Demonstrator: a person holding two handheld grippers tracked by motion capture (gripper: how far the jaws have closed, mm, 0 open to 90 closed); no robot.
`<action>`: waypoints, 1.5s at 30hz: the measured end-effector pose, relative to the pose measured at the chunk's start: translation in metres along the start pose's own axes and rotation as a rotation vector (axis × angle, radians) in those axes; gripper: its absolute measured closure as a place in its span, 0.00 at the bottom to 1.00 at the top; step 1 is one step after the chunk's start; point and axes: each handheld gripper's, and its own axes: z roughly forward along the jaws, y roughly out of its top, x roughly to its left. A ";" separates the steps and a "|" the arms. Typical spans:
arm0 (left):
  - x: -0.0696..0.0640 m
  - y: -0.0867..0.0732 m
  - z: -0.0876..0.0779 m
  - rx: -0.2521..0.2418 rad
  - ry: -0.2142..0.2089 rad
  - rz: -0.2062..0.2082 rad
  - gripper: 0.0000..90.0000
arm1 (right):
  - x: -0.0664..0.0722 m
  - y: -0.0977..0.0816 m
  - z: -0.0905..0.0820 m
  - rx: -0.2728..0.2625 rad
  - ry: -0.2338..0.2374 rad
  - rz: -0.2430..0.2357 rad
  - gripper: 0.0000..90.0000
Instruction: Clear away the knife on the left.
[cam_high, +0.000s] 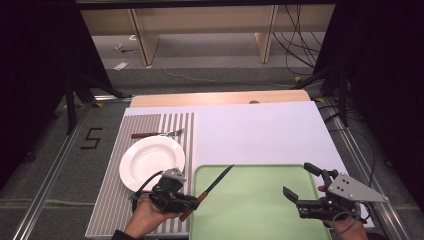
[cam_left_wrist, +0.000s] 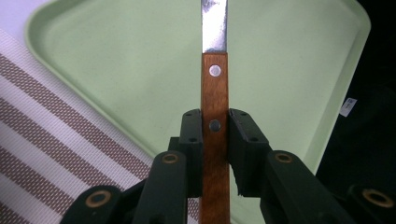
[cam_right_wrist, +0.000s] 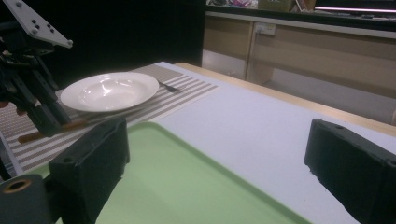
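While left tool (cam_left_wrist: 215, 126) clamps knife (cam_left_wrist: 215, 93) handle, high view adds fork (cam_high: 157, 134), right tool (cam_high: 300, 182) released.

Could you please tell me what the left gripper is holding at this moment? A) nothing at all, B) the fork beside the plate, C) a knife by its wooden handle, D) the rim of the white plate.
C: in the left gripper view the left gripper's fingers clamp the knife by its wooden handle, the blade reaching out over the green tray.
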 end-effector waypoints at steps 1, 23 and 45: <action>-0.001 0.001 0.003 0.006 0.002 0.006 0.85 | 0.000 0.000 0.000 -0.001 0.000 0.000 0.08; -0.017 0.016 0.045 0.151 -0.068 0.043 0.85 | -0.001 0.000 0.000 0.003 -0.002 0.000 0.08; -0.025 0.013 0.074 0.286 -0.057 0.051 0.85 | 0.000 0.000 0.000 0.002 0.001 -0.001 0.08</action>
